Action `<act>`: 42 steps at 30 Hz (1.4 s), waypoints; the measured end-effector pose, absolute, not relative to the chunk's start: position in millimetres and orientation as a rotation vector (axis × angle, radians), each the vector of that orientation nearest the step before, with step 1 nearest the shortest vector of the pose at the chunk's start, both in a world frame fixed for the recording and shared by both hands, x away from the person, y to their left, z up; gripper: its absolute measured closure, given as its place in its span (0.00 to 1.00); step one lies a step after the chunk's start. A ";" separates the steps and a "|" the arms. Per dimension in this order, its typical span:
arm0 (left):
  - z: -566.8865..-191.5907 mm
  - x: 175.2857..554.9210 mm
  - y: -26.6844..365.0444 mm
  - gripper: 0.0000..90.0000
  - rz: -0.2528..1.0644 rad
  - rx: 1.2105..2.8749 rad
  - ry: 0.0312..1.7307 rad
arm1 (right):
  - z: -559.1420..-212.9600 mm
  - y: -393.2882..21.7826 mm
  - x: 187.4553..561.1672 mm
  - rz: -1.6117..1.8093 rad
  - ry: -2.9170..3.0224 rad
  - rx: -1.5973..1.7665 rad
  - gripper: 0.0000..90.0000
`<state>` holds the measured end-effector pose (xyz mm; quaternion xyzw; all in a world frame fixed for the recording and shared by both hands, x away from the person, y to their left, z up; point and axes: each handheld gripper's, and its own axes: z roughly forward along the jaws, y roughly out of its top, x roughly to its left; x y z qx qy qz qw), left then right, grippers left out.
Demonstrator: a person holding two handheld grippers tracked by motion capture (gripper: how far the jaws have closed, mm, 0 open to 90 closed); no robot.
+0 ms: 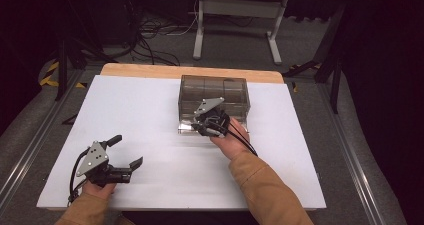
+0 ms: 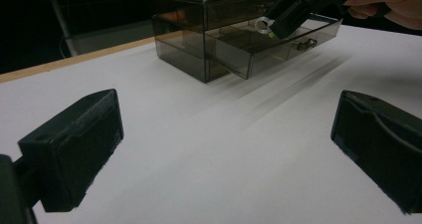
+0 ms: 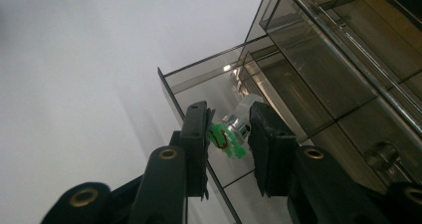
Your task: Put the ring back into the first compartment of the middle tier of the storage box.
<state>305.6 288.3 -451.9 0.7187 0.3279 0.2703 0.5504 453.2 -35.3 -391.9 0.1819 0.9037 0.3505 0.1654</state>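
Note:
A smoky clear drawer box (image 1: 214,92) stands at the back middle of the white table (image 1: 150,110). Its lower drawer (image 3: 199,74) is pulled out toward the person. My right gripper (image 3: 229,117) hangs just over that open drawer (image 2: 278,47), shut on a small green and silver object (image 3: 228,137) with a clear white ring at its end (image 2: 263,24). In the high view the right gripper (image 1: 197,127) is at the box's front left corner. My left gripper (image 1: 126,151) rests near the front left of the table, open, with nothing between its pads (image 2: 79,149).
The upper drawers of the box (image 3: 348,50) are closed, and one has a small knob (image 3: 380,154). A wooden strip (image 1: 190,71) borders the table's far edge. A metal stand (image 1: 235,20) and cables lie on the floor beyond.

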 end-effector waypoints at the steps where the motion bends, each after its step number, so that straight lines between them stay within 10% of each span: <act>1: -451.9 305.5 288.4 0.01 0.641 1.701 0.776 | -392.8 -35.0 453.8 1.003 2.575 0.517 0.78; 42: -451.8 305.7 288.4 0.01 0.638 1.703 0.769 | -414.8 -17.2 468.3 1.002 2.551 0.569 0.77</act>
